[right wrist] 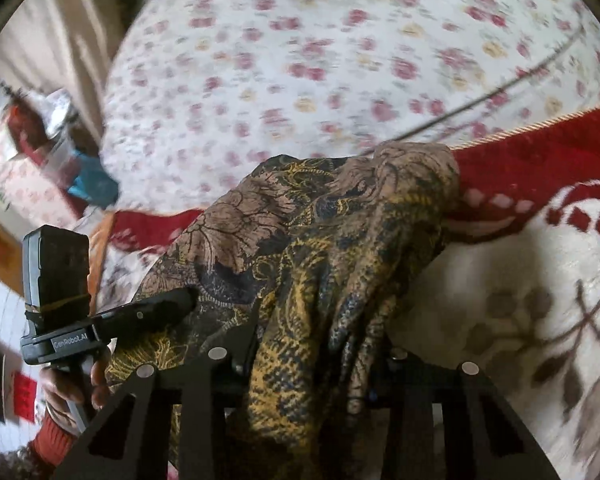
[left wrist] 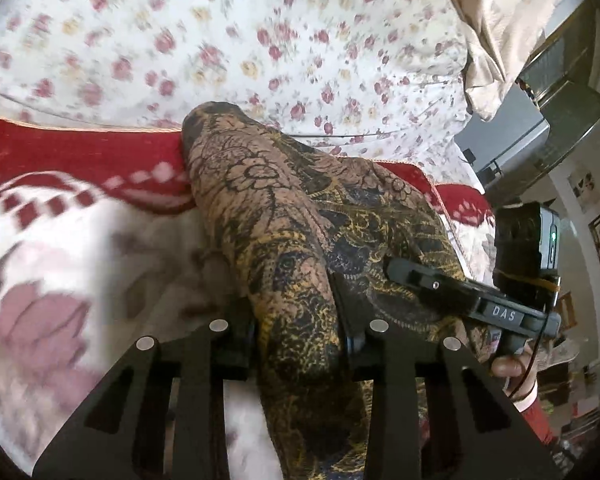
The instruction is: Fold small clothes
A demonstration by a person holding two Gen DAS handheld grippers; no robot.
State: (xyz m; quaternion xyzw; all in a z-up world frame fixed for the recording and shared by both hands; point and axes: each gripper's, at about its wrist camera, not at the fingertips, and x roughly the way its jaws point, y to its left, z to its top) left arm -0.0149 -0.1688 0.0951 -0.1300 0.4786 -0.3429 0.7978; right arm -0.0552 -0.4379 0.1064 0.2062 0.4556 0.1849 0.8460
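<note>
A brown, yellow and dark blue patterned garment [left wrist: 284,208] hangs bunched over the bed. My left gripper [left wrist: 296,320] is shut on a fold of it, the cloth running up between the jaws. In the left wrist view my right gripper [left wrist: 404,270] reaches in from the right, its tip pressed into the same cloth. In the right wrist view the garment [right wrist: 332,240] fills the middle and my right gripper [right wrist: 316,344] is shut on it. My left gripper [right wrist: 180,300] enters from the left, its tip buried in the cloth.
A red and cream blanket [left wrist: 80,152] lies under the garment, also in the right wrist view [right wrist: 540,168]. A white sheet with small pink roses [left wrist: 260,40] covers the bed behind. A beige curtain [left wrist: 496,20] and furniture [left wrist: 556,80] stand at the right.
</note>
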